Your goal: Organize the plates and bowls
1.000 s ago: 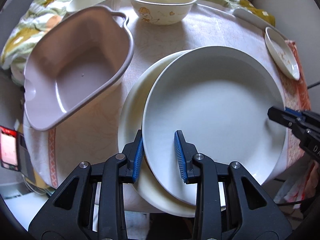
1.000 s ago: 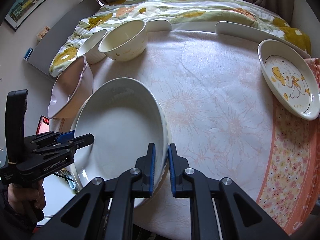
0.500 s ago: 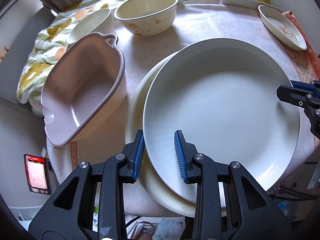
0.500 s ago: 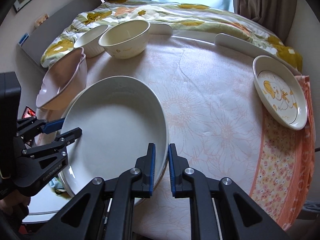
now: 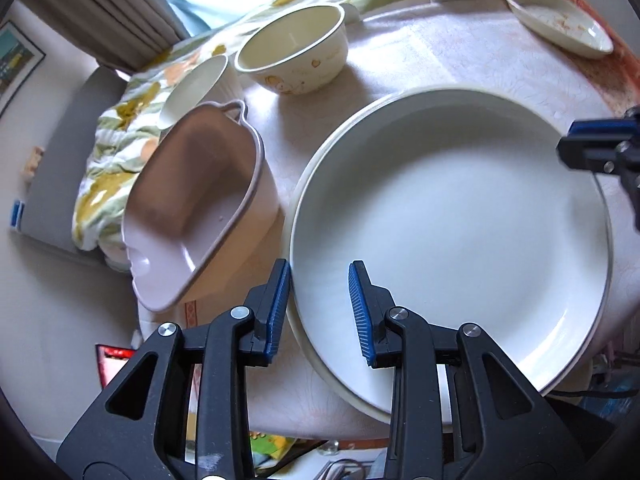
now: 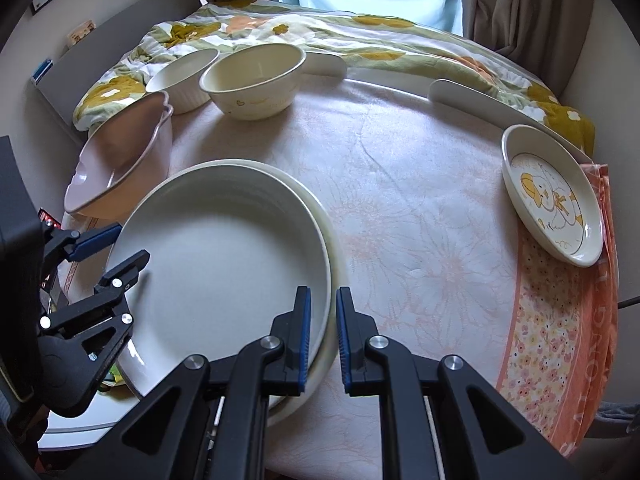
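White plate sits on top of a cream plate, which shows only as a crescent along the white plate's rim; the pair lies at the near-left part of the table, partly overhanging its near edge. Left tongs straddle the plate rim at about 7 o'clock in the left wrist view, blue pads either side of the rim, a gap showing on the inner side; whether they truly pinch cannot be told. Right tongs are clamped on the rim of the white plate at about 4 o'clock in the right wrist view, jaws nearly together with the edge between them; whether the cream plate is caught too is unclear. Judged step: stacking the two large plates, now seating and centring the upper one on the lower. Next move calls for squaring the white plate until the crescent is even, then letting go on both sides without dragging the stack further off the edge. Outward from the plates: pink handled dish at 9 o'clock in the left view, close beside the stack and tilted; cartoon bowl and ribbed white bowl at 11 o'clock in the right view, near each other; duck-print dish at 2 o'clock, well apart. Those remain to be sorted.
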The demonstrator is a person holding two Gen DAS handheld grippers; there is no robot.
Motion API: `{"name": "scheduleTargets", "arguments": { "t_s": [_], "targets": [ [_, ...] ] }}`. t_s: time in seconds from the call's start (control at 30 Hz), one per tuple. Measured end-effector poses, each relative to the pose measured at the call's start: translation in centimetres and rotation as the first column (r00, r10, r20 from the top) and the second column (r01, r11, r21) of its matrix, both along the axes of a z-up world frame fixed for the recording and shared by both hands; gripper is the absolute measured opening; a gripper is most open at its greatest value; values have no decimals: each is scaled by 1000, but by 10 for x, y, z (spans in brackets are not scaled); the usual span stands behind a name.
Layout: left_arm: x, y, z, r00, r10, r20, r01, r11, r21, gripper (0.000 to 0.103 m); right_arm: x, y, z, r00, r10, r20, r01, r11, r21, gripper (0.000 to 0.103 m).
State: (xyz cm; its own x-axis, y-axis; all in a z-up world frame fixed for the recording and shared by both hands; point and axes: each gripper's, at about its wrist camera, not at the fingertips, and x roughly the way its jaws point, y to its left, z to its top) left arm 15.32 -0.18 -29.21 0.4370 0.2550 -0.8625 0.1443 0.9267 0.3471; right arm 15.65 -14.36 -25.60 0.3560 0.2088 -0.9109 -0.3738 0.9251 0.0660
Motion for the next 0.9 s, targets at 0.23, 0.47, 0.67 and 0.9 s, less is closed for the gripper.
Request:
{"name": "scheduleTargets", "arguments": {
  "t_s": [0.23, 0.47, 0.67, 0.9],
  "targets": [
    [1, 7, 5, 1000, 9, -1, -9, 999, -52, 27, 0, 1, -1, 1000, -24, -3, 24, 1000, 3, 12],
    [-3, 16, 47, 997, 14, 71, -1, 983, -182, 28, -1, -13, 26, 996, -85, 26, 83, 993, 82, 12],
    [2, 6, 108, 981, -8, 196, 58, 966, -251, 103, -11, -48, 68, 983, -164, 76, 151, 976, 157, 13],
    [25, -31, 159, 948, -153, 280, 255, 890, -379, 103, -42, -117, 104, 923, -355, 149, 319, 922, 221, 103]
  ]
}}
